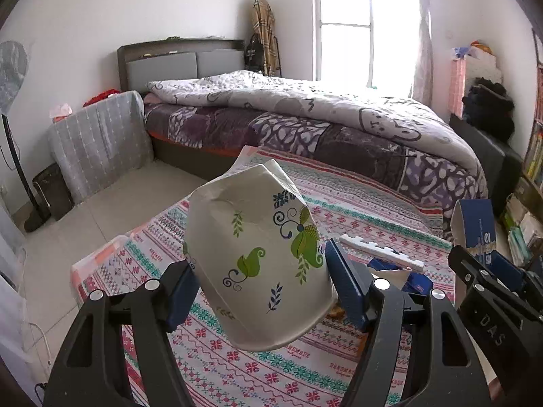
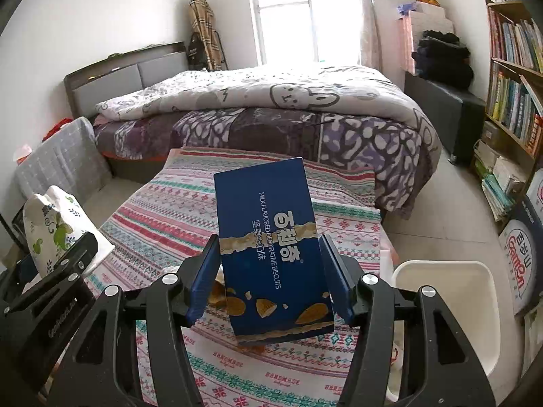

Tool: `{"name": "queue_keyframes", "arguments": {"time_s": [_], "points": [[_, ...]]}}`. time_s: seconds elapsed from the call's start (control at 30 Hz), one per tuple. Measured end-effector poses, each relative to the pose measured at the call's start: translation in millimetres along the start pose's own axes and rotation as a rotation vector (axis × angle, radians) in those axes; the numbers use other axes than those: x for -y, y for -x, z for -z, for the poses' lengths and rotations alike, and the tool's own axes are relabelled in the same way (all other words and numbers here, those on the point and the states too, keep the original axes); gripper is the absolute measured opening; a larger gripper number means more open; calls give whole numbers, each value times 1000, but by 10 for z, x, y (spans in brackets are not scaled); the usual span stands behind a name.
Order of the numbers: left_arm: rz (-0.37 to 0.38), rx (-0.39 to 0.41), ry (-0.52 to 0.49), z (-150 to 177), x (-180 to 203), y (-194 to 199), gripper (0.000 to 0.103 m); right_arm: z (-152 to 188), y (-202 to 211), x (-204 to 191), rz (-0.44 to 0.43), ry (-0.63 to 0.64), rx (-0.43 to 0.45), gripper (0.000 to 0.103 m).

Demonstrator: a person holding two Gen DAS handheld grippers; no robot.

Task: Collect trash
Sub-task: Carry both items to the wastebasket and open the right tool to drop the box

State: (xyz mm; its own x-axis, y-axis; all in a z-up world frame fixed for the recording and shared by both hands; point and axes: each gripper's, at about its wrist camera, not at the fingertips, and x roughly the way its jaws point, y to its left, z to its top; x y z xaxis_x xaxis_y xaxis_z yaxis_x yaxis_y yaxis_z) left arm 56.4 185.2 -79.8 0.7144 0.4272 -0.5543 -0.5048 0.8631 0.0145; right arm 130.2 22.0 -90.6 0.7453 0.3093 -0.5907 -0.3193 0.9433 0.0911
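My left gripper (image 1: 261,291) is shut on a crushed white paper cup (image 1: 258,254) with green leaf prints, held above the patterned tablecloth (image 1: 339,203). The cup also shows at the left of the right wrist view (image 2: 57,230). My right gripper (image 2: 268,278) is shut on a blue biscuit box (image 2: 271,244), held upright above the cloth. That box also shows at the right of the left wrist view (image 1: 475,227). A white plastic tray strip (image 1: 380,251) and a torn blue wrapper (image 1: 400,274) lie on the cloth behind the cup.
A white bin (image 2: 448,302) stands on the floor right of the table. A bed (image 2: 271,108) lies beyond the table. A bookshelf (image 2: 516,78) lines the right wall. A covered nightstand (image 1: 98,135) and a fan (image 1: 13,68) stand at the left.
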Motion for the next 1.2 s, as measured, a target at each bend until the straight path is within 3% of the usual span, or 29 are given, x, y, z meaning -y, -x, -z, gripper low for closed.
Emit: {"name": "queue_keyframes", "arguments": {"time_s": [1.2], "points": [[113,18,-68,7,907,92,69,-30,120,873,98,-99,-1,56]]}}
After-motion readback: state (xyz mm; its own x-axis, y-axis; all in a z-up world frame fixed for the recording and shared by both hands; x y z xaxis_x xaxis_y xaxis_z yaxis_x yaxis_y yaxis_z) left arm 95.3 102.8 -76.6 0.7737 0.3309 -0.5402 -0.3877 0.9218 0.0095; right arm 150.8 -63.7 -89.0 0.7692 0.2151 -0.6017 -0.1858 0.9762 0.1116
